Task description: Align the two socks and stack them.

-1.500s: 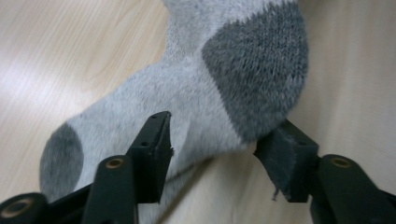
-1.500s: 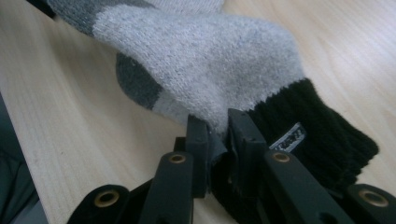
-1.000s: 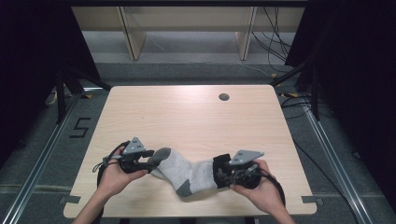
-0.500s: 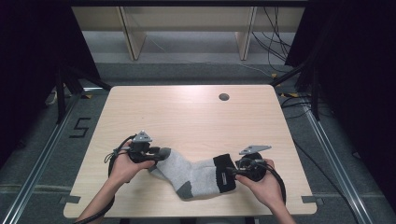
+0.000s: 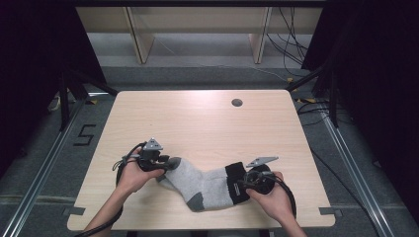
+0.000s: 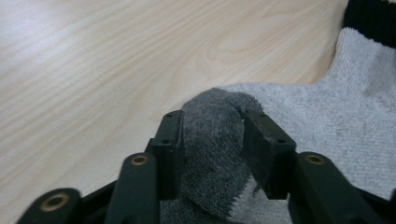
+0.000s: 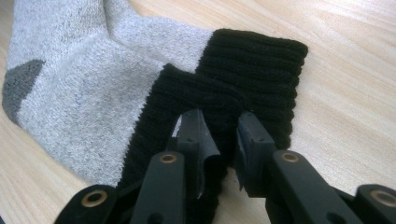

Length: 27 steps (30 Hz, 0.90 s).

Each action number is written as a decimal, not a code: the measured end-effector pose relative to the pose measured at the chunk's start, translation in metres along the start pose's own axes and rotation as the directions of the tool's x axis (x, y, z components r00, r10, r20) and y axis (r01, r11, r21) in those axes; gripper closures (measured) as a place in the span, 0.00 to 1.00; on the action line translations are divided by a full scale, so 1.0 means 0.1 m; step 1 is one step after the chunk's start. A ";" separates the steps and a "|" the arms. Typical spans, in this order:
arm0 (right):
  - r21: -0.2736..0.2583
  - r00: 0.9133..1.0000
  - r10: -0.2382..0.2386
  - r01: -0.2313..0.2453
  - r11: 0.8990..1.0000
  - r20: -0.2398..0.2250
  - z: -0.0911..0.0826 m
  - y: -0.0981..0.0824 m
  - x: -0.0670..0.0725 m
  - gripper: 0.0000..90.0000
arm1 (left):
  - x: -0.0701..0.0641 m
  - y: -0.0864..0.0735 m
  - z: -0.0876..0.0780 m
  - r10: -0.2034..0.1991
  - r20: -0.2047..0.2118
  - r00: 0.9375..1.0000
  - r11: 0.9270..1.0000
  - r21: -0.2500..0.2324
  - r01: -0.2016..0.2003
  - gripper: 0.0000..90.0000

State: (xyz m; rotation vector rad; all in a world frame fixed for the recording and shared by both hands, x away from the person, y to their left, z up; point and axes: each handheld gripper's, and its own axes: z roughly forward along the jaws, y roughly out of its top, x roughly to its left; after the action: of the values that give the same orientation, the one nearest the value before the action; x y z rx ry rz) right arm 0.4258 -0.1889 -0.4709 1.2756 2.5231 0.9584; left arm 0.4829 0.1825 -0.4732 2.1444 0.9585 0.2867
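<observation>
Sock stretched between two grippers at the near edge of the table.

The grey sock lies flat on the wood, its long axis running roughly left to right across the person's front, with the dark heel patch bulging toward the near edge. The left gripper is clamped on the dark grey toe, which bunches up between its jaws; the right gripper is clamped on the black ribbed cuff, apparently only on an upper fold of it, though the jaws hide how much cloth they hold. Each hand sits at its own end of the sock, neither nearer the middle, so any stretching, lifting or folding would likely turn on moving the two ends along or across that left-right line.
</observation>
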 end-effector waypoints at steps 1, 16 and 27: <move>0.002 1.000 -0.003 0.003 1.000 0.000 0.00 0.00 0.00 0.84 | 0.00 0.00 0.00 0.005 0.003 1.000 1.000 0.002 -0.005 0.60; 0.024 0.999 0.032 -0.032 0.999 -0.008 -0.04 0.01 0.00 0.85 | -0.05 0.02 0.06 0.088 0.003 0.996 0.994 0.071 -0.088 0.92; 0.000 0.997 0.066 -0.066 0.998 -0.039 -0.24 0.06 -0.02 0.90 | -0.15 0.09 -0.36 0.067 -0.003 0.998 0.996 -0.052 -0.067 0.93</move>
State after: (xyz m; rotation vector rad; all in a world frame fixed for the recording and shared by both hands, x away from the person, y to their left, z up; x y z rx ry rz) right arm 0.4212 -0.1992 -0.4484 1.3602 2.5229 1.0080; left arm 0.4608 0.1880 -0.4400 2.1315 0.8711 0.3424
